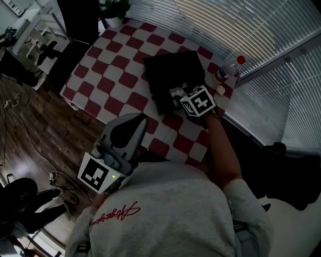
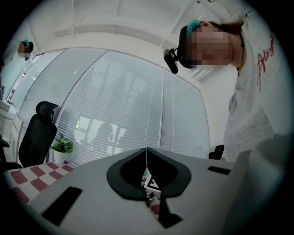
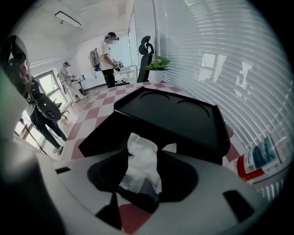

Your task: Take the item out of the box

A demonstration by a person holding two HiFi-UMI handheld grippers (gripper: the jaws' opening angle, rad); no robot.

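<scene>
Gripping a white crumpled item (image 3: pixel 141 166), the right gripper (image 3: pixel 158 148) has its jaws pinched on it at the near edge of the black box (image 3: pixel 177 117) on the checkered table (image 1: pixel 113 83). The left gripper (image 2: pixel 147 155) is closed and empty, held well clear of the box.

Office with slatted window blinds (image 1: pixel 225 20), a swivel chair (image 2: pixel 39 133), a potted plant (image 1: pixel 114 10).

The bottle (image 3: pixel 259 158) is half hidden behind the right hand-held gripper (image 3: pixel 143 151).
</scene>
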